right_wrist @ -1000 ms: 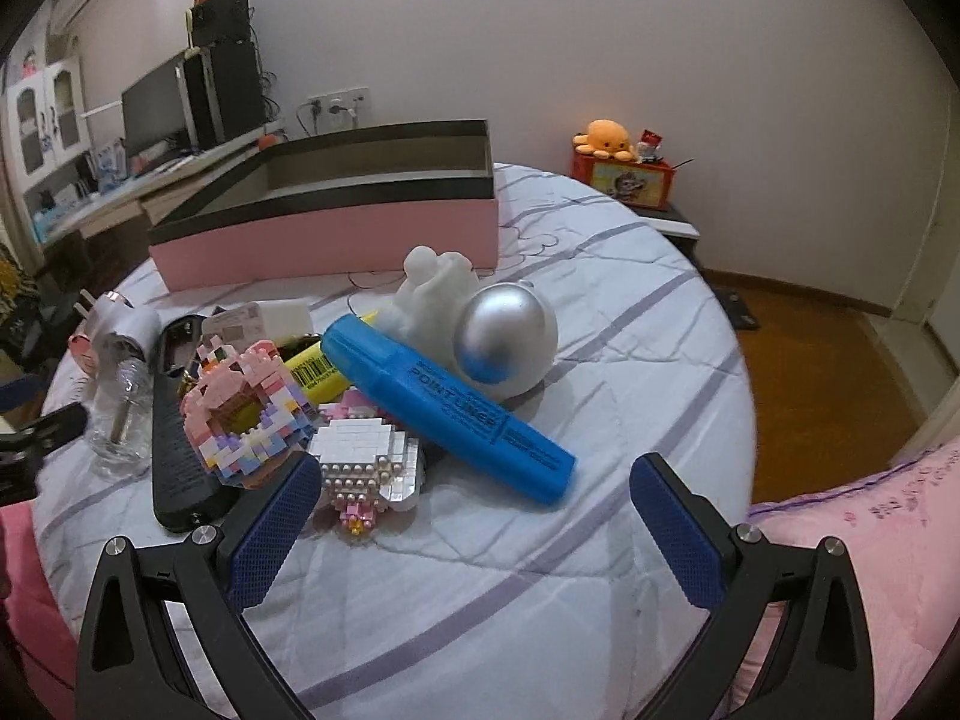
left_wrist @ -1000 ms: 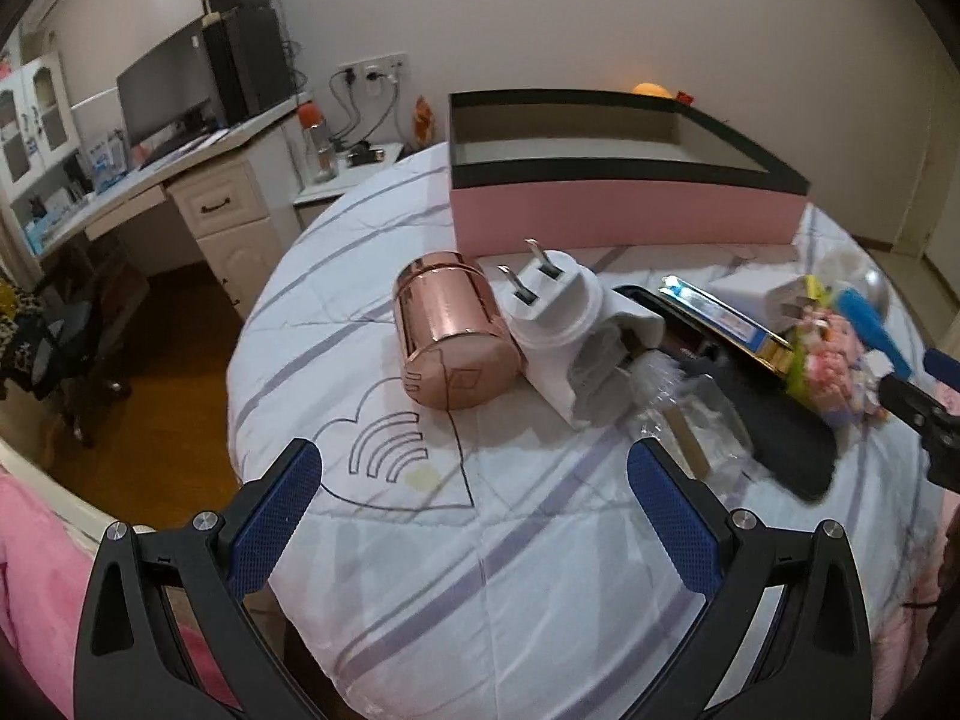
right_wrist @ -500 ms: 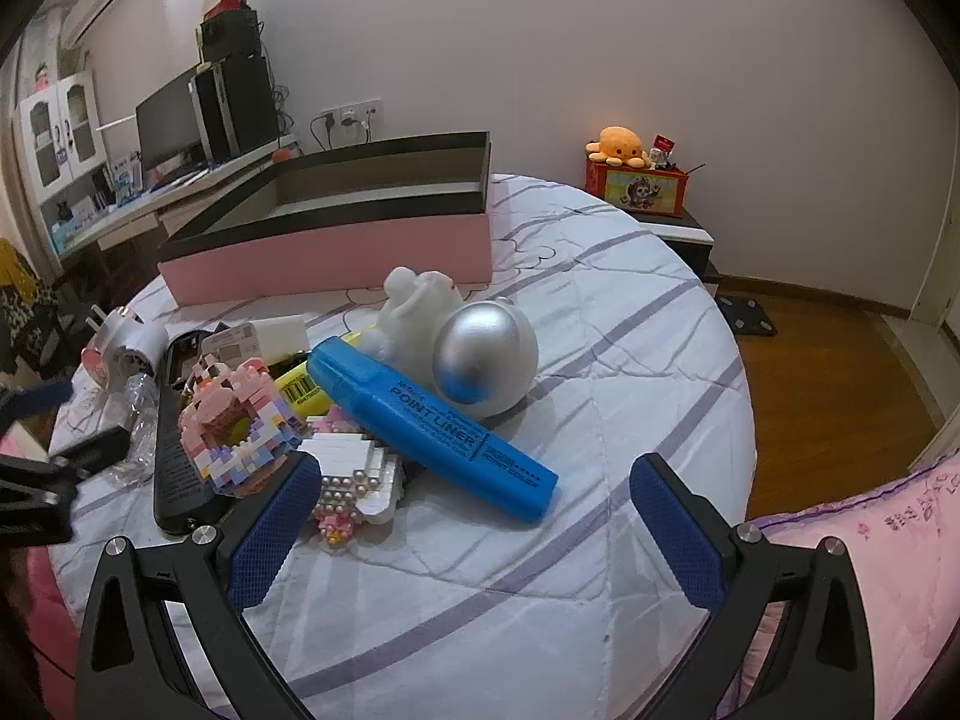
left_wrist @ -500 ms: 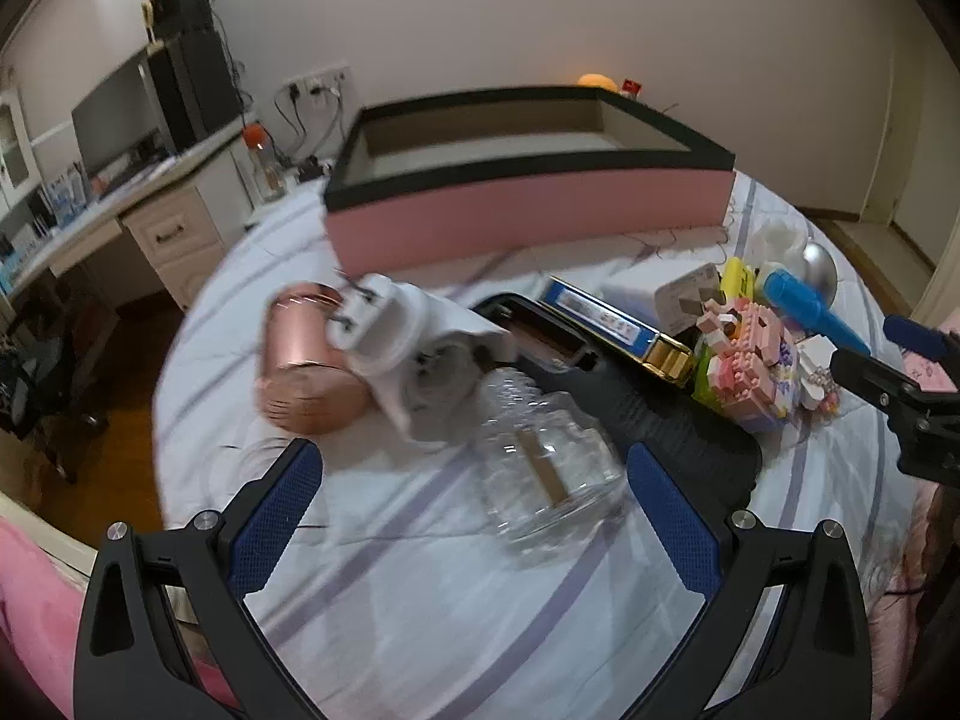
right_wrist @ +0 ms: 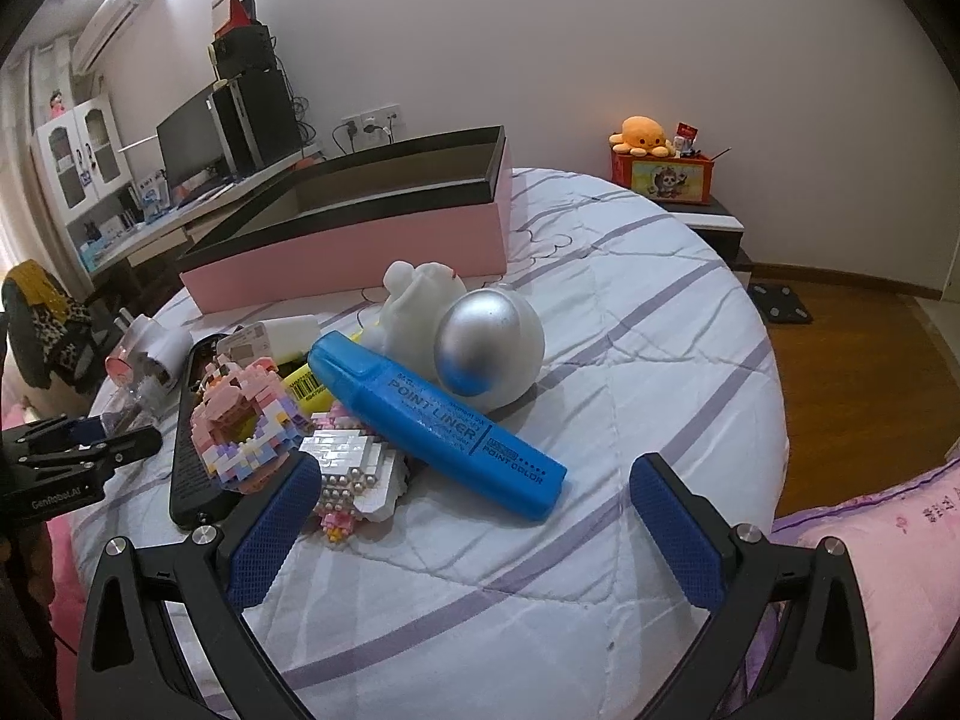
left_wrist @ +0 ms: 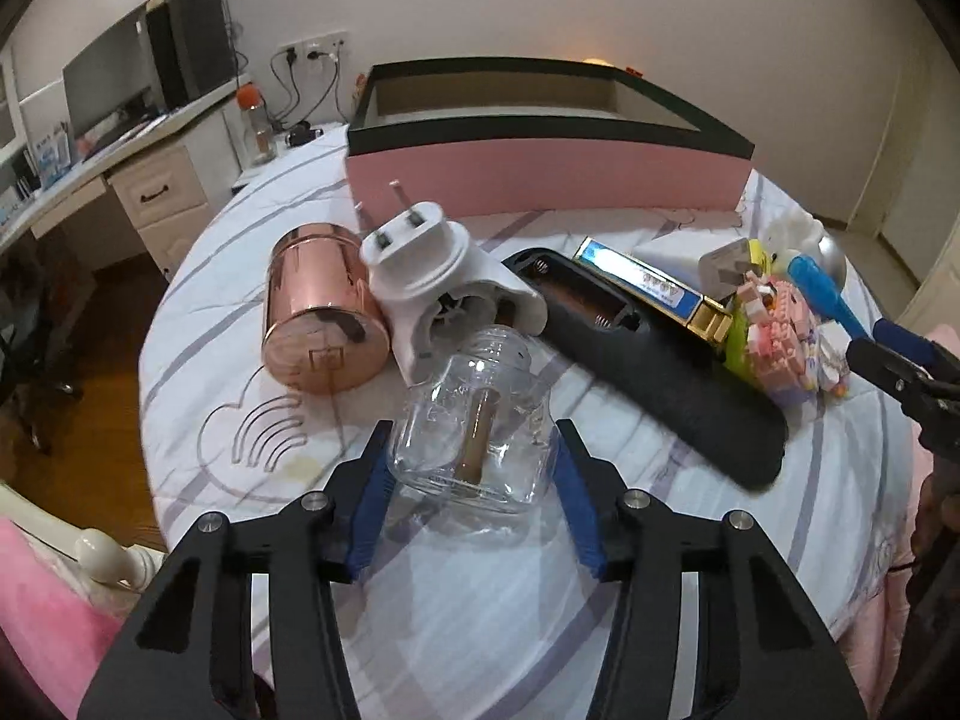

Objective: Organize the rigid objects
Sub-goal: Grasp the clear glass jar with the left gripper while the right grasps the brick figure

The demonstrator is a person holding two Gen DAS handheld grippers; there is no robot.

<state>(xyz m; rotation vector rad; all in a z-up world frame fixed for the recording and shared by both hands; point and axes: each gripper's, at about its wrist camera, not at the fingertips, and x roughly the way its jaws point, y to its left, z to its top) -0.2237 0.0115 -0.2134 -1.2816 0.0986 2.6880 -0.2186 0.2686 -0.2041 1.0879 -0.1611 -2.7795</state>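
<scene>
Glass bottle lying flat, neck pointing away, left tool closing around it.

- Box: pink walls, black rim;
- Canister: copper, mirror finish;
- Jar: clear glass;
- Marker: blue, dark lettering;
- Bedcover: white, lilac stripes;
- Gripper pads: blue, black frame.

Clear glass bottle, glossy copper tin

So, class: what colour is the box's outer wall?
Pink, with a black rim, on the box; the left wrist view shows it best.
</scene>
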